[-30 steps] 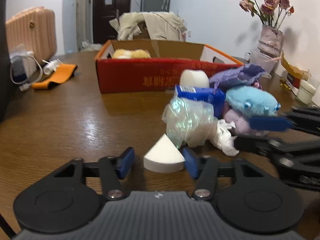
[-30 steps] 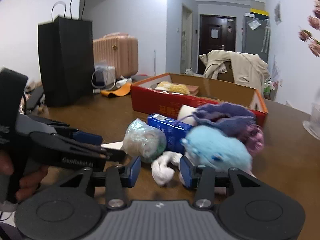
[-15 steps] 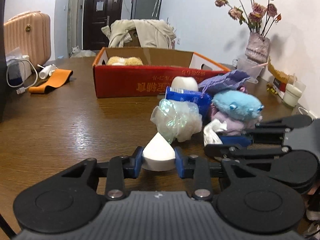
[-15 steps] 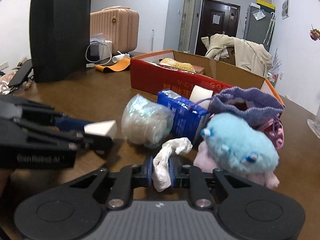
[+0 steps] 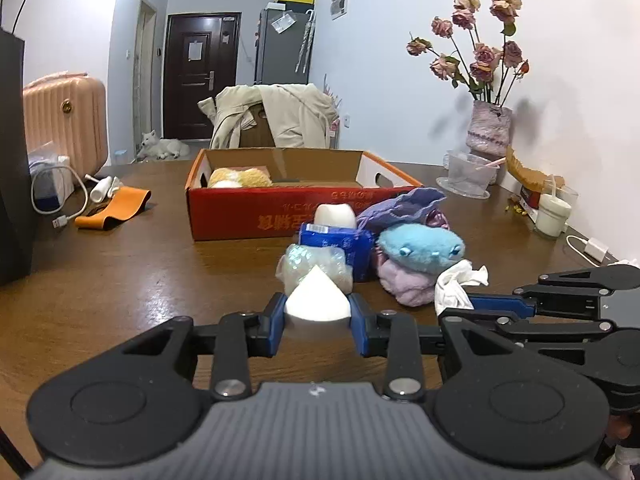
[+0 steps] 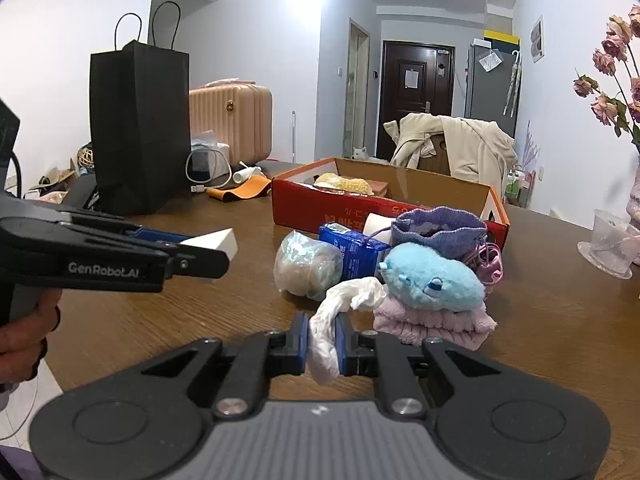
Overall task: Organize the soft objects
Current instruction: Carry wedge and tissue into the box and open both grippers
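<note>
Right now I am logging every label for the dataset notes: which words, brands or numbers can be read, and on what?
"GenRobot.AI": white lettering on the side of the black left gripper, seen from the right wrist.
Orange characters, upside down, on the red cardboard box: not readable.
Print on the blue tissue packet: too small.
Papers on the dark brown door and grey fridge: blurred.

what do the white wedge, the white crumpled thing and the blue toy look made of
white wedge: likely matte foam sponge, with smooth, unshiny faces, held in the left gripper.
white crumpled thing: thin, soft film or tissue, going by its limp folds, pinched in the right gripper.
blue toy: fuzzy plush pile.
</note>
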`<state>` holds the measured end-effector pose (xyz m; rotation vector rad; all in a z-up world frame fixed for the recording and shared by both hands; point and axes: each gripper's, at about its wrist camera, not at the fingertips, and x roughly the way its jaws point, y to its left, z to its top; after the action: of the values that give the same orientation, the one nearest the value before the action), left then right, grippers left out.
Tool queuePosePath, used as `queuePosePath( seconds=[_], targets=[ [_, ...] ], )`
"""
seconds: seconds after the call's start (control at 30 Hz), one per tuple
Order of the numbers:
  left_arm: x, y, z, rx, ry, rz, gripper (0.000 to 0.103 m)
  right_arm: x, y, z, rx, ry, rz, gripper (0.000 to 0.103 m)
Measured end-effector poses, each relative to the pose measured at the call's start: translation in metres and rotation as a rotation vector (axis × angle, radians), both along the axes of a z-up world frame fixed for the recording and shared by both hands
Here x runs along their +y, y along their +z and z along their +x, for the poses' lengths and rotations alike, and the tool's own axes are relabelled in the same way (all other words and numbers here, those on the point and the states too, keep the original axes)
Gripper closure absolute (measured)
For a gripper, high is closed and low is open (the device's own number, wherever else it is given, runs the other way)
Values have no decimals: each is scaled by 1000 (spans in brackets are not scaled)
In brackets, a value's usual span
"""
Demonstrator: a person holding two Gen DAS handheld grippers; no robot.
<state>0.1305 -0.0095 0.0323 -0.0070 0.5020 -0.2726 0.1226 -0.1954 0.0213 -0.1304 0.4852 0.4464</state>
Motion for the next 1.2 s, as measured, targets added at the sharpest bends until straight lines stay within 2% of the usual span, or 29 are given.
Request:
queuePosePath(
  seconds=[0.13,0.3,0.4,0.5,0.57,0.63,0.7,0.77,0.9,0.93,0.97,1.0,1.07,1.1,1.17,1.2],
  targets=[
    [-5,6,12,-12,3,13,69,-6,5,7,-13,2,25,89],
    [-12,32,63,-64,-42,7,68,-18,24,46,-40,23,51,89],
    [-16,53,118,-79,-90,-11,68,-27,48,87,-72,51,62,89],
    [-20,68,188,-65,-105,2,68,-31,71,151,-86,59,33,89],
    [-24,73,245,-21,-105,13,68,-29,81,200,-65,61,8,89],
    [-30,70,297,14,-87,37,67,-24,84,254,-6,89,3,89],
    [-32,60,342,72,-69,44,67,-20,78,313,77,97,23,89],
    [-36,45,388,151,-66,51,67,-13,64,365,172,87,-4,89],
    [-40,21,448,235,-29,62,64,8,30,433,247,77,-90,88],
    [-38,16,457,247,-20,51,62,13,22,443,266,80,-103,86],
    [-36,12,465,266,-14,39,55,16,14,451,285,81,-114,85],
    [-34,9,469,276,-17,29,55,18,7,457,296,82,-120,85],
    [-31,3,471,272,-32,37,53,20,1,464,316,89,-108,76],
    [-29,2,470,270,-28,36,49,20,2,464,308,103,-94,74],
    [-25,3,468,265,-30,27,49,18,5,462,280,101,-94,63],
    [-26,6,467,259,-26,30,49,18,8,460,274,99,-97,62]
  ],
)
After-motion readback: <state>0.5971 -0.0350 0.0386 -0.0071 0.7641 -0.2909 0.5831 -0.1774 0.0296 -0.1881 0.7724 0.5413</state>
